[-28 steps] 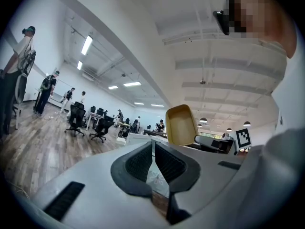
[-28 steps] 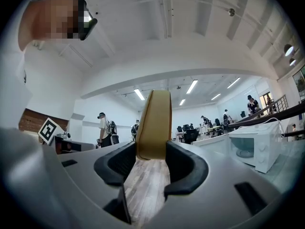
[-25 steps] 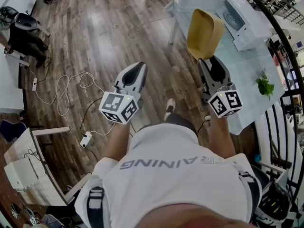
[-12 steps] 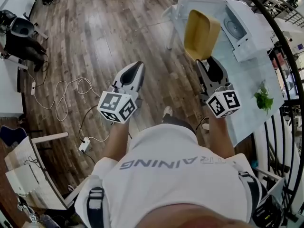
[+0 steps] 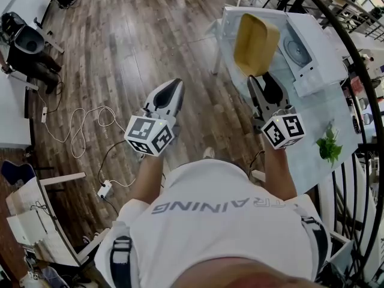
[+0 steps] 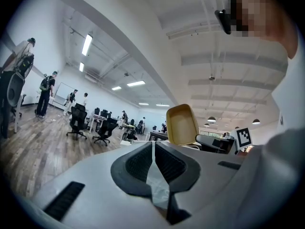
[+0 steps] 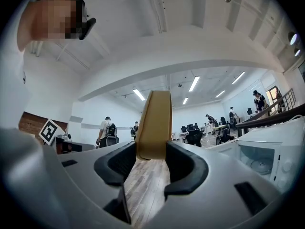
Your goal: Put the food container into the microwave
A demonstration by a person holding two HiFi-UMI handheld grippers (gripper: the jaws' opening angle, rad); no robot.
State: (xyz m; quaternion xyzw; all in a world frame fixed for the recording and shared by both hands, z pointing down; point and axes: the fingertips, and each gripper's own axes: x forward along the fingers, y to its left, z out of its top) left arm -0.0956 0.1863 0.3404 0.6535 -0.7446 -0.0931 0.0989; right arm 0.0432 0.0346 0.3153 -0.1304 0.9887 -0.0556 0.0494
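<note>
We hold a yellow food container (image 5: 257, 38) in our right hand-held gripper (image 5: 260, 80). The two jaws pinch one edge of the container. The container stands up on its side, and its hollow part faces our left side. It is up in the air, not on anything. It hangs over the edge of the desk (image 5: 312, 122), just beside the microwave (image 5: 312, 38).

The white microwave sits on the desk, to the right of the container. Its front is open, and we can see a round plate inside it. The container is not in the microwave yet.

Our left hand-held gripper (image 5: 174, 84) has its jaws pressed together, with nothing between them. It is out over the wood floor (image 5: 120, 53), to the left of the desk.

A little green plant (image 5: 329, 147) sits on the desk, near our right arm. A white cord (image 5: 78, 122) lies in loops on the floor on our left side.
</note>
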